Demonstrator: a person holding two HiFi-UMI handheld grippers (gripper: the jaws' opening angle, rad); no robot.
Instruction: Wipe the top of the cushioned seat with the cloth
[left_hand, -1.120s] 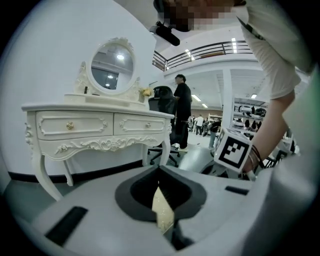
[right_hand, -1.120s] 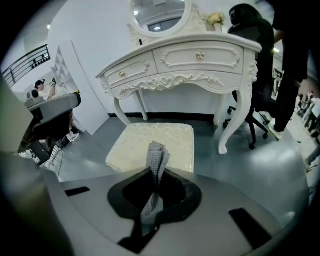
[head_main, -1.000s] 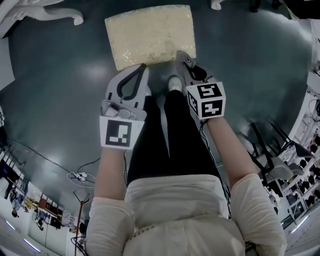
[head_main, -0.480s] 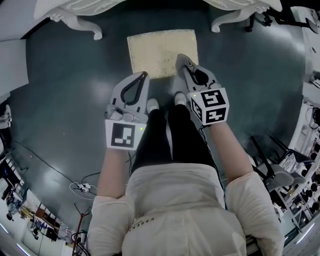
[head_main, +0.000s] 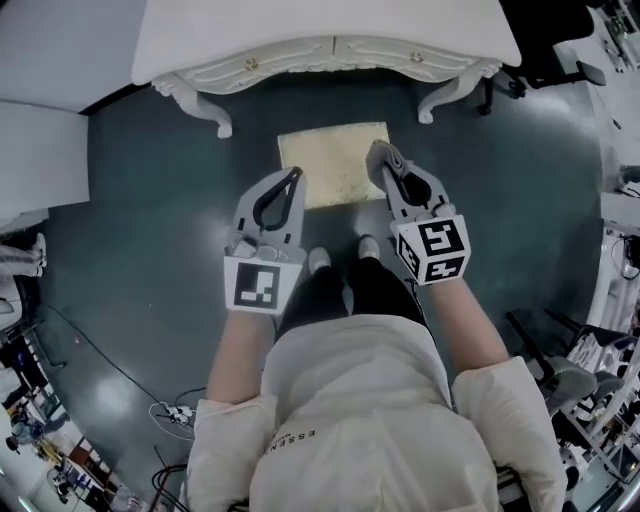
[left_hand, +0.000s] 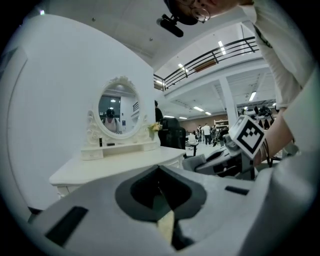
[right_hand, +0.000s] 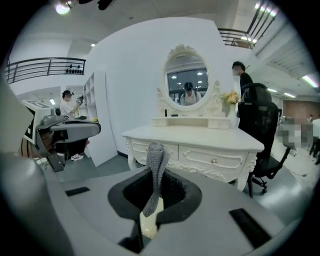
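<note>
While a person (head_main: 350, 400) stands by it, seat (head_main: 335, 170): in front of table (head_main: 330, 35).
Right gripper (head_main: 380, 152): clamped on grey cloth (right_hand: 154, 175).
Left gripper (head_main: 293, 176): jaws together, empty.

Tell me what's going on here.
A person stands facing a cushioned seat in front of a white dressing table, with a gripper in each hand. The right gripper has its jaws shut on a grey cloth, which is in the air, not on the cushion. The left gripper has its jaws together and holds nothing. Both hover over the seat's near edge; wiping is not yet under way.
</note>
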